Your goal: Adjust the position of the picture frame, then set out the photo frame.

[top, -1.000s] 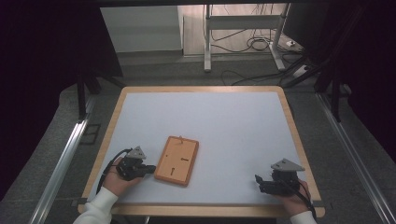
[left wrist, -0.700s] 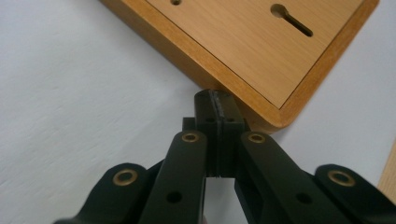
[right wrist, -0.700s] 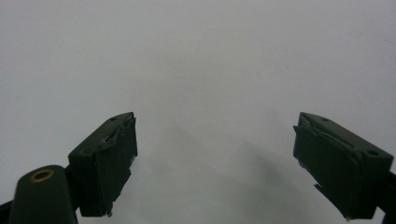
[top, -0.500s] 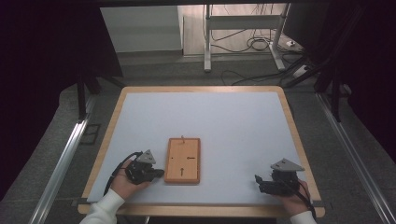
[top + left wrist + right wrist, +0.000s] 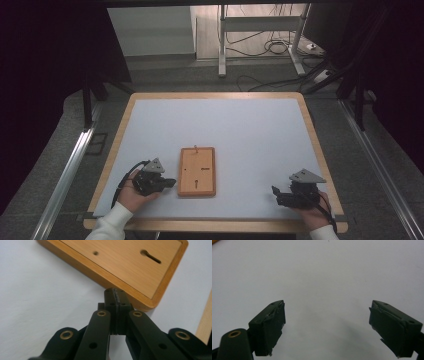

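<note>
Matte white tabletop [image 5: 240, 130] (rectangular wooden board [image 5: 197, 171])

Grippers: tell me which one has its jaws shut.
The left gripper: its jaws are pressed together, tips at the wooden board's edge. The right gripper stands wide open over bare table.

The table [image 5: 250, 125] has a pale white top inside a wooden rim. A wooden board [image 5: 197, 171] (keyhole slot and small holes showing) lies flat on it, just beside the left claw [image 5: 170, 183], well apart from the right claw [image 5: 276, 192].
</note>
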Motion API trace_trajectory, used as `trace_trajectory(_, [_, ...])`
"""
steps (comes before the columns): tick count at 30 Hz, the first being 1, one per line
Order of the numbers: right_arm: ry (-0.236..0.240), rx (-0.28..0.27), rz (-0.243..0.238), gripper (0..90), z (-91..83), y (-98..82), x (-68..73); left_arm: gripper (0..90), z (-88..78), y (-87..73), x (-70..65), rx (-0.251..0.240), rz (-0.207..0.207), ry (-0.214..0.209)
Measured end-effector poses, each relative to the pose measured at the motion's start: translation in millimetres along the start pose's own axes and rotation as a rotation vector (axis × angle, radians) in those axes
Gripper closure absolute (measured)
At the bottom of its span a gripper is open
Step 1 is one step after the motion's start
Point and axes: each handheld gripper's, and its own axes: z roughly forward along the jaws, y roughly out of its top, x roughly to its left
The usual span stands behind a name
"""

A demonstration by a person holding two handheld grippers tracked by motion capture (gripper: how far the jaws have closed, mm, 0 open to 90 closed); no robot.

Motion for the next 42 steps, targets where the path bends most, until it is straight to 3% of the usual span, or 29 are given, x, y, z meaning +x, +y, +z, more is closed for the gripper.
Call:
trace_trajectory(5, [0.048, -0.055, -0.024, 13.7, 3.9, 7.2, 7.7, 90.0, -5.6, -7.5, 4.2, -0.042, -0.016, 0.046])
trace_trajectory(9, [0.076, -0.067, -0.050, 13.3, 6.0, 11.6, 15.3, 90.0, -8.6, -8.4, 4.1, -0.080, -0.020, 0.070])
trace_trajectory(10, [0.099, -0.064, -0.057, 13.2, 7.4, 12.8, 19.8, 83.8, -8.9, -9.2, 3.9, -0.093, -0.022, 0.087])
trace_trajectory(12, [0.104, -0.062, -0.064, 13.0, 8.3, 13.0, 22.0, 78.5, -8.2, -9.8, 3.3, -0.096, -0.026, 0.098])
trace_trajectory(14, [0.106, -0.053, -0.077, 12.7, 8.9, 13.5, 25.8, 67.7, -7.0, -10.4, 2.7, -0.094, -0.029, 0.108])
trace_trajectory(15, [0.109, -0.048, -0.080, 12.3, 8.9, 13.8, 29.0, 56.6, -7.2, -9.3, 2.1, -0.097, -0.034, 0.121])
trace_trajectory(16, [0.109, -0.048, -0.080, 12.3, 8.9, 13.8, 29.0, 52.1, -7.2, -9.3, 2.1, -0.097, -0.034, 0.121])
trace_trajectory(20, [0.120, -0.036, -0.086, 11.9, 9.8, 13.1, 31.5, 41.8, -5.3, -6.6, 3.8, -0.077, -0.046, 0.109])
trace_trajectory(31, [0.116, -0.028, -0.089, 10.4, 14.4, 14.2, 30.8, 35.0, -3.0, -0.7, 10.4, -0.076, -0.049, 0.105])
trace_trajectory(35, [0.106, -0.022, -0.078, 10.2, 18.1, 15.1, 33.0, 33.9, -2.5, 6.3, 16.1, -0.083, -0.053, 0.099])
trace_trajectory(42, [0.130, -0.016, -0.083, 10.3, 19.6, 16.5, 38.2, 32.7, 4.5, 21.6, 22.3, -0.083, -0.041, 0.081])
